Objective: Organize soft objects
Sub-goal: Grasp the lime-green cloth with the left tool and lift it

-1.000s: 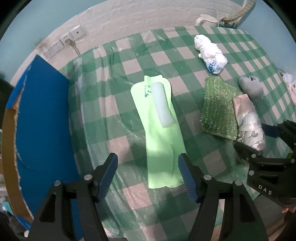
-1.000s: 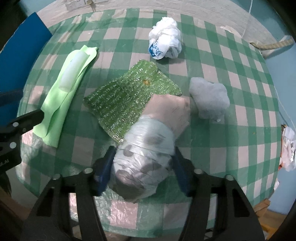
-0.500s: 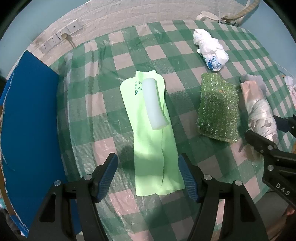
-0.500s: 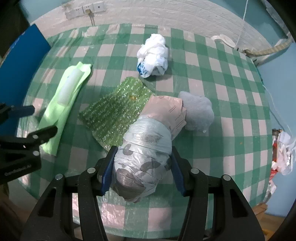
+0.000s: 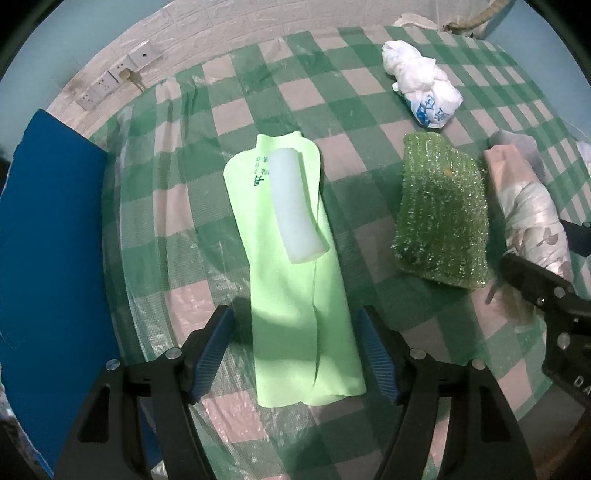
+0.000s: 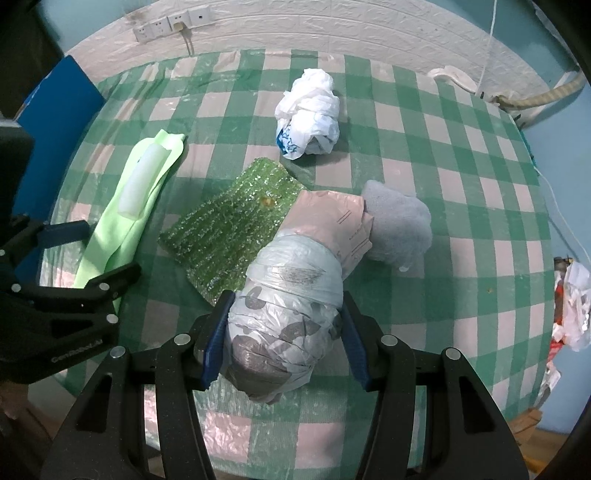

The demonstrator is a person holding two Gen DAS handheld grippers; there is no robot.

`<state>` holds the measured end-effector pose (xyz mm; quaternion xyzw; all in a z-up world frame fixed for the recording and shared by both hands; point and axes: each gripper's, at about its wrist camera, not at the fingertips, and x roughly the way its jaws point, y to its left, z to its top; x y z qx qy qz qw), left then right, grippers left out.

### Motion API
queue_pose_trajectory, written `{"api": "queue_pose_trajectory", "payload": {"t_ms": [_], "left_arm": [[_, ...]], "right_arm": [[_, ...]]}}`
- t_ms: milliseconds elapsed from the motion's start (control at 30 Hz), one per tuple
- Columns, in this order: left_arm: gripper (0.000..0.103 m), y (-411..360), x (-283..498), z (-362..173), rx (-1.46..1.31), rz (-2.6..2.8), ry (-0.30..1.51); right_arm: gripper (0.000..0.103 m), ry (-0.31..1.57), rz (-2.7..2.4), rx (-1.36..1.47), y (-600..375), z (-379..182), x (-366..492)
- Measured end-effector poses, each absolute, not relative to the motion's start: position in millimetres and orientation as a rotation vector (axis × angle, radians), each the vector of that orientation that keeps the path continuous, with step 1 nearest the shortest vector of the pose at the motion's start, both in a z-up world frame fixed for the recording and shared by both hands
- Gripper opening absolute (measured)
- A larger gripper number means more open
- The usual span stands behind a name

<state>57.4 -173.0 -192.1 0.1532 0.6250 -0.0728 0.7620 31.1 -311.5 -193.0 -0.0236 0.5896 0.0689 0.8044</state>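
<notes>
The right gripper (image 6: 282, 338) has its two blue pads clamped on the near end of the plastic-wrapped bundle (image 6: 288, 314), one pad on each side; the jaws have just been closing on it, at a medium spread. The bundle runs from the pads toward 1 o'clock in the right wrist view, with a pink wrapped end (image 6: 328, 218) farthest from the gripper. That pink end overlaps the near right edge of the green bubble-wrap sheet (image 6: 232, 229), which lies at 11 o'clock from the pads, and touches the grey soft lump (image 6: 402, 230) at 2 o'clock. A crumpled white plastic bag (image 6: 308, 116) sits well apart at 12 o'clock. The left gripper (image 5: 295, 356) is held wide, pointing steeply down, with its pads apart on either side of the near end of the light green cloth (image 5: 299, 295); the pads do not press on the cloth. In the left wrist view the cloth stretches away toward 12 o'clock, and a white foam roll (image 5: 293, 206) lies on its far half. All items rest on the green-and-pink checked tablecloth (image 5: 177, 206). A blue board (image 5: 51, 240) stands at 9 o'clock from the left gripper, at the table edge. Wall sockets (image 6: 173, 22) are mounted on the white wall at 12 o'clock.
</notes>
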Motion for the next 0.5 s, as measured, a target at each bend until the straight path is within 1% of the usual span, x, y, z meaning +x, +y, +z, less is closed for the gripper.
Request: {"api": "queue_pose_trajectory", "payload": {"t_ms": [67, 133, 167, 200, 233, 300, 333, 500], "left_arm": [[0.062, -169.6, 56.8, -192.3, 0.328, -0.162, 1.346], [0.042, -168.4, 53.7, -191.0, 0.326, -0.170, 1.333], [0.037, -167.5, 49.7, -189.7, 0.327, -0.170, 1.326], [0.025, -166.7, 47.2, -188.6, 0.325, -0.173, 1.322], [0.016, -166.7, 45.1, -187.6, 0.328, -0.175, 1.320], [0.009, -167.0, 40.3, -186.2, 0.335, -0.184, 1.320], [0.007, -166.5, 38.9, -185.6, 0.331, -0.189, 1.324], [0.006, -162.5, 34.5, -180.1, 0.287, -0.221, 1.313]], "right_arm": [[0.055, 1.264, 0.147, -0.044, -312.6, -193.4, 32.6], [0.055, 1.265, 0.147, -0.041, -312.3, -194.1, 30.7], [0.055, 1.265, 0.147, -0.040, -312.0, -194.4, 29.7], [0.055, 1.265, 0.147, -0.039, -311.9, -194.5, 29.5], [0.055, 1.265, 0.147, -0.038, -312.0, -194.6, 29.2], [0.055, 1.264, 0.147, -0.037, -312.3, -194.4, 29.0], [0.055, 1.263, 0.147, -0.038, -312.0, -194.1, 29.0], [0.055, 1.261, 0.148, -0.041, -311.7, -193.4, 29.0]]}}
